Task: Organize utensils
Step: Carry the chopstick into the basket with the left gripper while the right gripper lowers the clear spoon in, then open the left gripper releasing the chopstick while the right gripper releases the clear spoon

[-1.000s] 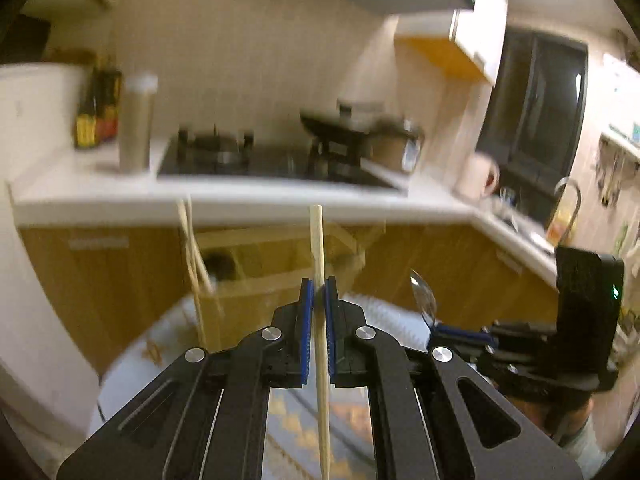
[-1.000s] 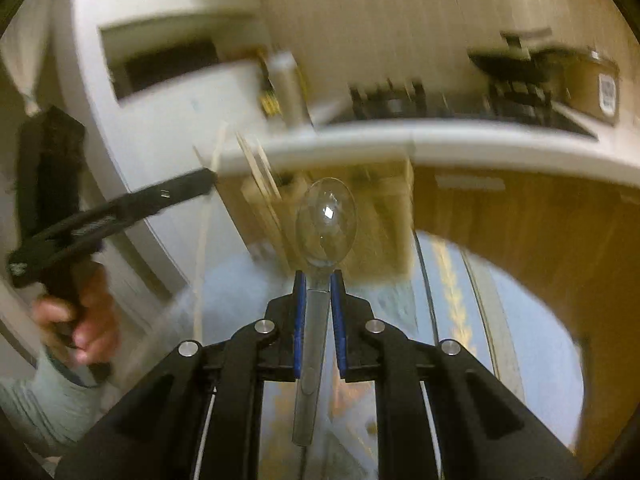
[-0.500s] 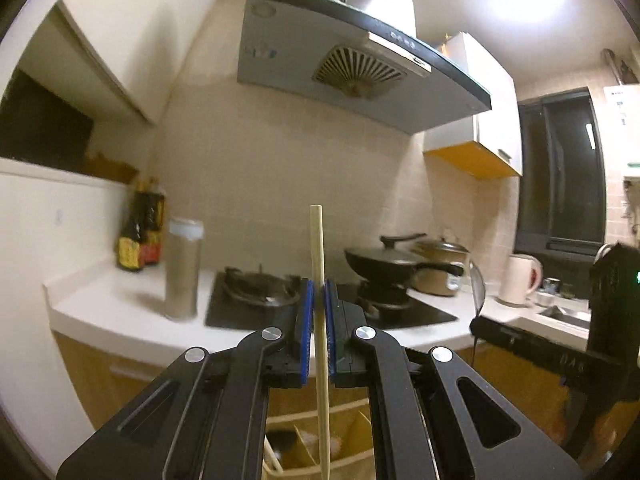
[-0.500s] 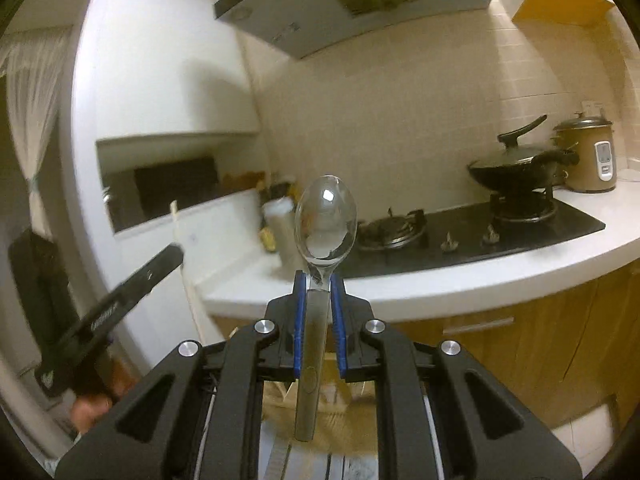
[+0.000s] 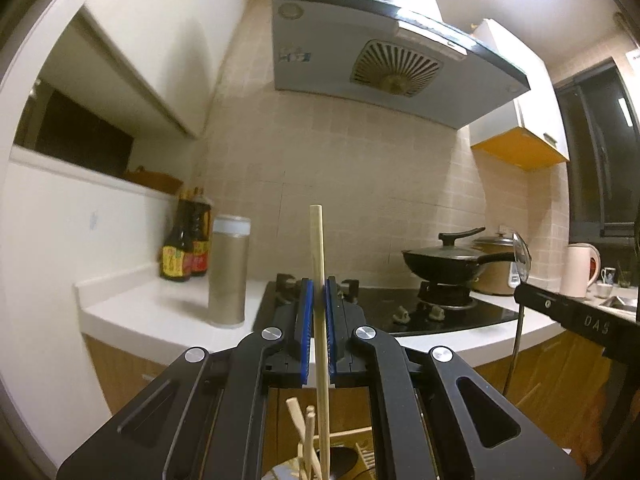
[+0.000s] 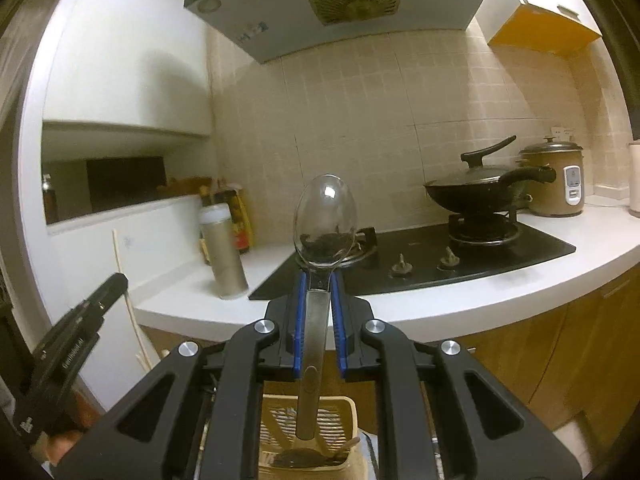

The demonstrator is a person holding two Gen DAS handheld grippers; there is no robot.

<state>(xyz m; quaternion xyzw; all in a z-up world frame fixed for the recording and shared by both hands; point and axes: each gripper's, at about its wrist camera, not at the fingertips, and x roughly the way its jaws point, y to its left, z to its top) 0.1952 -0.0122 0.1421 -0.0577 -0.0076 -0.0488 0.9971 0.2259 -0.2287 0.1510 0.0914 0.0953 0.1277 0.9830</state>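
My left gripper (image 5: 316,296) is shut on a wooden chopstick (image 5: 318,264) and holds it upright. Below it, several chopstick tips (image 5: 302,424) stick up from the holder. My right gripper (image 6: 319,292) is shut on the handle of a metal spoon (image 6: 325,220), bowl up, above a beige slotted utensil holder (image 6: 308,428) with utensils inside. The right gripper and spoon (image 5: 522,258) show at the right of the left wrist view. The left gripper (image 6: 116,280) with its chopstick (image 6: 120,256) shows at the left of the right wrist view.
A white counter (image 5: 160,312) carries sauce bottles (image 5: 184,248), a tall canister (image 5: 228,272), a black gas hob (image 5: 420,312) with a lidded wok (image 5: 452,260), a rice cooker (image 6: 556,184) and a kettle (image 5: 578,270). A range hood (image 5: 380,60) hangs above.
Both grippers have risen and tilted up from the table and holder to face the counter and hood. Each still holds its utensil upright.
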